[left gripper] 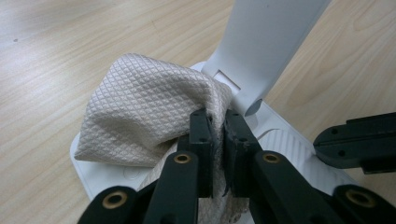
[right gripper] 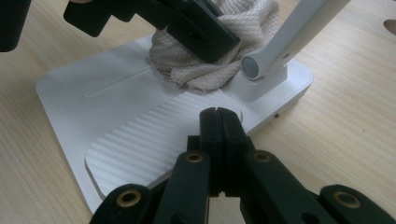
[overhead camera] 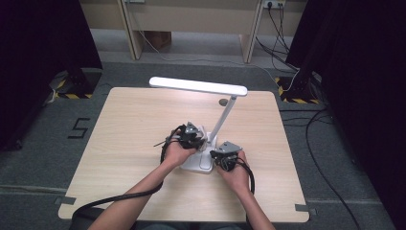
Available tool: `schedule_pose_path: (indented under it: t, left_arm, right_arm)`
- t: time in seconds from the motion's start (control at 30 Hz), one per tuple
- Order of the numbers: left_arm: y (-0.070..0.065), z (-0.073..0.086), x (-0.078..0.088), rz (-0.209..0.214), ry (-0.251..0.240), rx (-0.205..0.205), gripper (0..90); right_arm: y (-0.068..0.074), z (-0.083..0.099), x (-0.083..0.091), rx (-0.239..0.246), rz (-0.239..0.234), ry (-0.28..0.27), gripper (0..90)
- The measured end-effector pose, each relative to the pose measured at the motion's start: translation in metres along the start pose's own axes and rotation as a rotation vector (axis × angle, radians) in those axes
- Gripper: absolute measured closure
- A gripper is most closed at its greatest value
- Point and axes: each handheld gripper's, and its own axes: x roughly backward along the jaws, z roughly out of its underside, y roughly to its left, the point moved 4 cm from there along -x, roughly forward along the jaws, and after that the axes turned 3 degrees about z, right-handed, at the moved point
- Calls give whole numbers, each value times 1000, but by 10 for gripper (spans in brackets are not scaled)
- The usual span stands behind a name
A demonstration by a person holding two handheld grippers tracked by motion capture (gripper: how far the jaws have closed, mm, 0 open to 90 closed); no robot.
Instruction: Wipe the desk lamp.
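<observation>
Left gripper (left gripper: 218,135) fingers pinching cloth (left gripper: 140,112), lamp base (right gripper: 93,93) partly covered

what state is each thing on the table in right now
desk lamp: upright on the table, arm tilted, head level; lit or not, cannot tell
lamp base: flat on the table, cloth resting on it by the hinge
cloth: bunched up, pinched in the left hand-held gripper
right hand-held gripper: shut, nothing between its jaws, tips pressing on the base's ribbed patch
</observation>
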Motion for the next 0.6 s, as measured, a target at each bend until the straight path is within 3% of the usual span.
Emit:
schedule_pose_path:
  t: [0.6]
  left_arm:
    - [-8, 9, 9, 15, 0, -20, 831]
  right_arm:
    - [1, 0, 0, 1, 6, -1, 900]
